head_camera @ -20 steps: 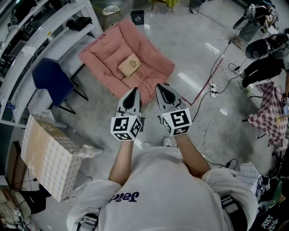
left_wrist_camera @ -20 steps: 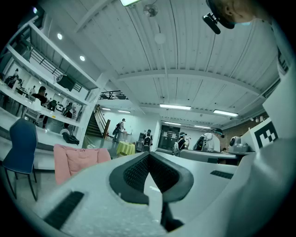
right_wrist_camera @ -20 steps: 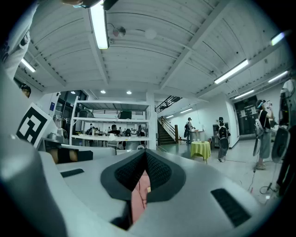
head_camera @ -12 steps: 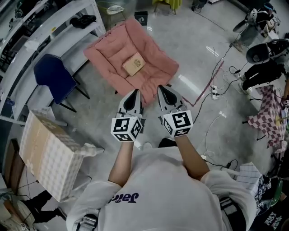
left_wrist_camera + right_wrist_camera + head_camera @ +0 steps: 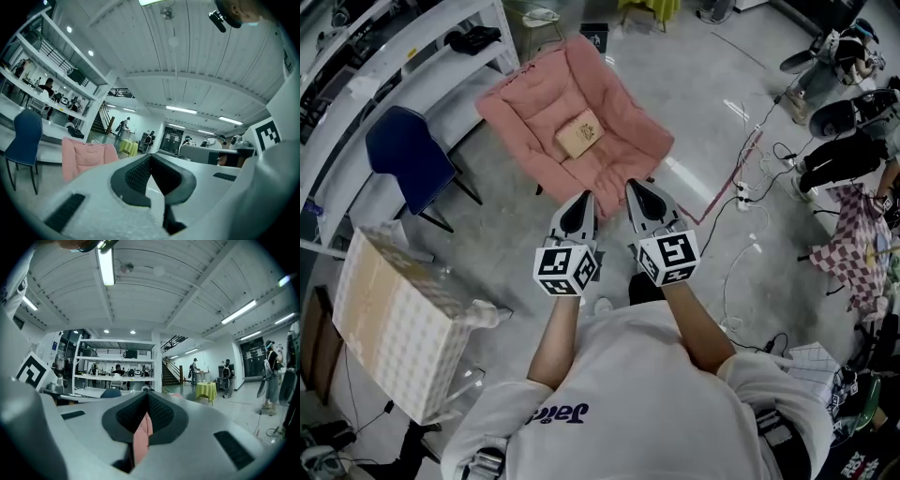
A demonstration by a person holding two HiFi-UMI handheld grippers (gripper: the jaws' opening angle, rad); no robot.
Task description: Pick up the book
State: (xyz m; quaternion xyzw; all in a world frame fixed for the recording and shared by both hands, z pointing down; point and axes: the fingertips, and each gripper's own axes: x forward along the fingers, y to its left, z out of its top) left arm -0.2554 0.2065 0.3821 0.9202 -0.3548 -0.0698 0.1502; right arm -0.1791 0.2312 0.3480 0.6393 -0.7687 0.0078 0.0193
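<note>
- Lying flat in the hollow of the pink cushioned chair point(image 5: 623, 117), the tan book point(image 5: 579, 135) is cradled by the padding, so it should not slide off. It is well apart from both tools.
- The left gripper point(image 5: 581, 202) and right gripper point(image 5: 636, 190) are carried side by side and level ahead of the person's chest. Their noses aim toward the chair, which I judge to be an approach pose.
- Each pair of tongs is pressed together with nothing pinched. The pink sliver in the right gripper view's slit is the chair beyond.
- The tongs must spread before they can take the book.
- A blue chair point(image 5: 398, 159) and a checked box point(image 5: 389, 328) stand to the left and floor cables point(image 5: 750, 202) lie to the right, off the direct path.
</note>
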